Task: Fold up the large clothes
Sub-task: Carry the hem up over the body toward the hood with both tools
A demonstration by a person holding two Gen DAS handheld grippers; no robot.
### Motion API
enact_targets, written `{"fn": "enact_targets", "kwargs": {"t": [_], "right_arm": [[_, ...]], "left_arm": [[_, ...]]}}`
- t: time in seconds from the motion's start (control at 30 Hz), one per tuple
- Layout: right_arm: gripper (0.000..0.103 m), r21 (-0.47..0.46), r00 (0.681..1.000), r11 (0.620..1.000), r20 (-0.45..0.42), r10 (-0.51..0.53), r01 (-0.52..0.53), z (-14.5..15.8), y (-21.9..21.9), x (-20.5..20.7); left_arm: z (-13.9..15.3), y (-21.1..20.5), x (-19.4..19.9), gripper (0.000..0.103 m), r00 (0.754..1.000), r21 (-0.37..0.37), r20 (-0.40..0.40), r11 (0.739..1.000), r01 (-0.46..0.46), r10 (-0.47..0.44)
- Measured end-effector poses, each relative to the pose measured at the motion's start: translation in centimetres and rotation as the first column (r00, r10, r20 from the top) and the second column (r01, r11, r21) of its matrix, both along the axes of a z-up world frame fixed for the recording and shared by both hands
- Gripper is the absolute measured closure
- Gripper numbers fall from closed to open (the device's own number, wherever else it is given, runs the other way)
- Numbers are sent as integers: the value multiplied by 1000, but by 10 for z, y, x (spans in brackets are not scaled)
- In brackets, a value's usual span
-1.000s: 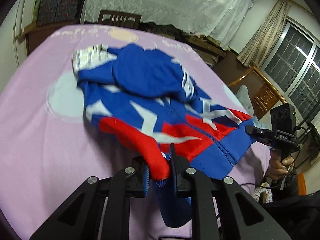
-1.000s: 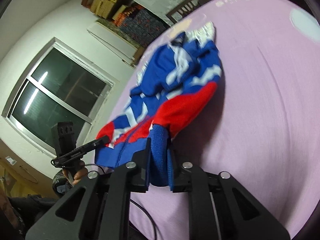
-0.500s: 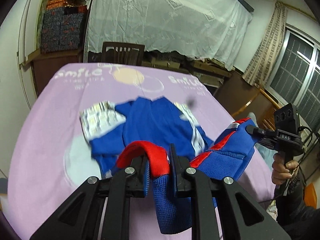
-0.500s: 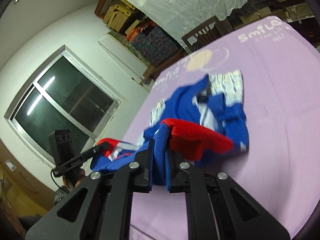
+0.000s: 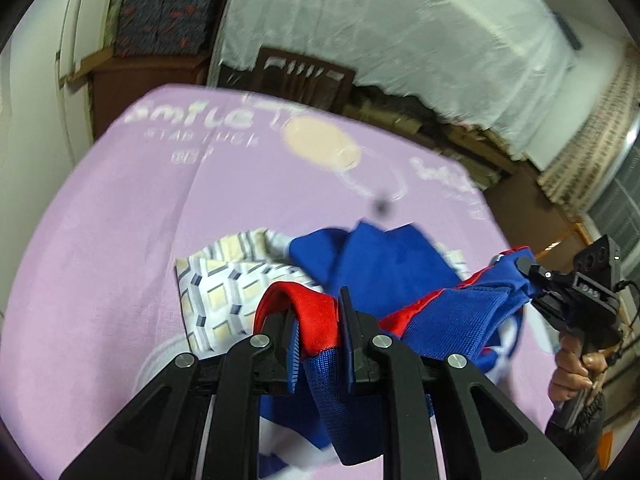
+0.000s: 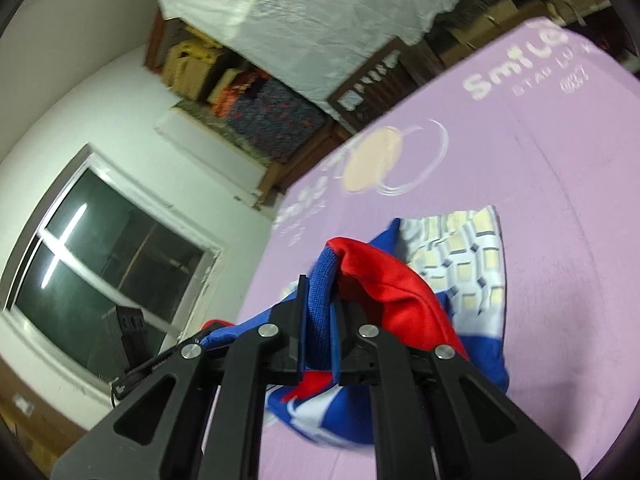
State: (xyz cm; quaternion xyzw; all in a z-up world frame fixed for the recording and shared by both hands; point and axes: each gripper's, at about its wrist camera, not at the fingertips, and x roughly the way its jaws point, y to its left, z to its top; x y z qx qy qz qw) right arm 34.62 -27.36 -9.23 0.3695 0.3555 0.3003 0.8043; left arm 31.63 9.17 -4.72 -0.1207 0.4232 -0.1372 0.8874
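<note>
Both grippers are carrying the jacket (image 5: 384, 264) hem toward the far end of the bed (image 5: 120, 208), bunching what lay spread a second ago. Left gripper (image 5: 316, 320) fingers and right gripper (image 6: 318, 316) fingers are clamping blue ribbing. Jacket is filling lower centre. A chair (image 5: 304, 76) is standing beyond, clear of the path.

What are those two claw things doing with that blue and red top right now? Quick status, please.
Left gripper shut on jacket hem. Right gripper shut on same hem. Jacket bunched on lilac bedsheet, checkered lining showing. Nothing in the way.
</note>
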Motion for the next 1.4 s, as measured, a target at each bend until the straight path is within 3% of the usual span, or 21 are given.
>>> {"fn": "enact_targets", "kwargs": {"t": [0.23,0.43,0.5,0.53,0.57,0.6,0.67,0.77,0.97,1.1,1.4], "right_arm": [[95,14,989,1000,-145,-17,19,-67,8,44],[95,57,979,998,-204,10,2,-102,9,55],[91,64,981,998,-190,27,-15,-98,6,55],[82,67,985,997,-165,41,-30,-92,4,52],[74,69,988,997,-149,49,-39,-87,2,49],[55,74,992,997,-120,47,-38,-79,-4,45],[50,81,998,996,-56,34,-29,-64,-13,39],[50,88,1000,996,3,13,-13,-48,-25,31],[50,-39,999,998,3,-43,43,-50,-30,31],[49,-61,999,998,10,-32,33,-51,-27,31],[49,-102,999,995,43,-7,11,-45,-21,29]], "left_arm": [[-53,7,24,83,996,-28,-84,999,-22,20],[-53,12,21,79,998,-46,-66,999,-1,-2],[-41,19,10,59,999,-86,-40,996,11,-15],[-34,22,6,49,1000,-107,-20,994,14,-16],[-25,25,2,26,1000,-118,10,993,3,-2],[-16,29,-4,17,998,-114,50,993,-22,28],[1,36,-17,17,990,-100,129,994,-45,58],[2,38,-19,17,990,-108,131,993,-44,58],[-20,27,-5,18,997,-56,65,998,-35,38],[-28,28,0,18,998,-53,55,998,-41,44],[-10,8,19,17,993,-5,116,1000,-8,8]]}}
